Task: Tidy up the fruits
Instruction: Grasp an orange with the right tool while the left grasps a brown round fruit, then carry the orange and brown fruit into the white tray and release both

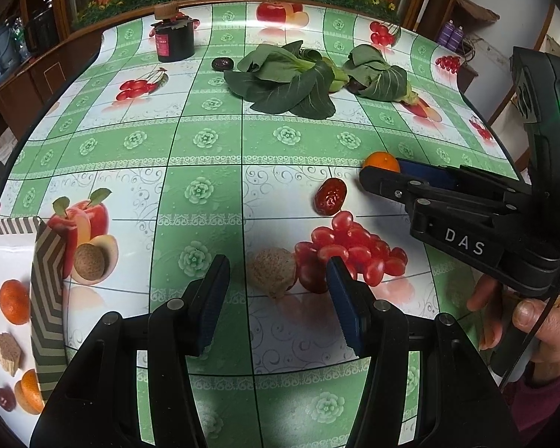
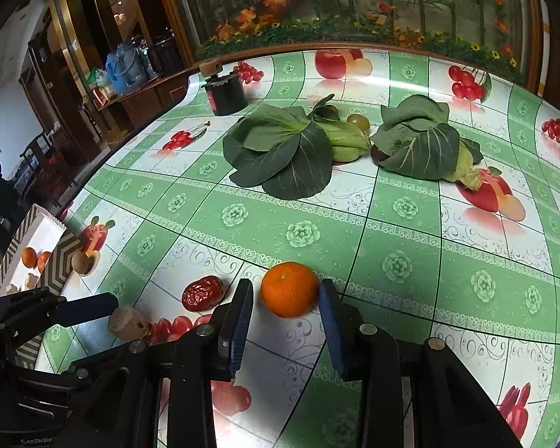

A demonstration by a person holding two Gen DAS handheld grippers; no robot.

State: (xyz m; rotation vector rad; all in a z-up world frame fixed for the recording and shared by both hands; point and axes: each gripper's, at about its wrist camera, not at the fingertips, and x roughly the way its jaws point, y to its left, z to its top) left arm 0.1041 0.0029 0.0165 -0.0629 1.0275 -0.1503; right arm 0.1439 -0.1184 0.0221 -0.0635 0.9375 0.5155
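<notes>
Both wrist cameras look low and close across the table (image 1: pixel 205 138), sharing the leafy greens (image 2: pixel 280 153) beyond.

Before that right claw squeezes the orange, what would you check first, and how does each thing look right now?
1. Right gripper open: ok, jaws spread.
2. Orange between its fingers: ok, one pad on each side.
3. Pads touching the orange: cannot tell, they look very close.
4. Red date out of the way: ok, it lies left of the left pad.
5. Left gripper clear of the right one: ok, open over the tan lump, holding nothing.
6. Box has room: ok, white floor shows between the fruit.
</notes>
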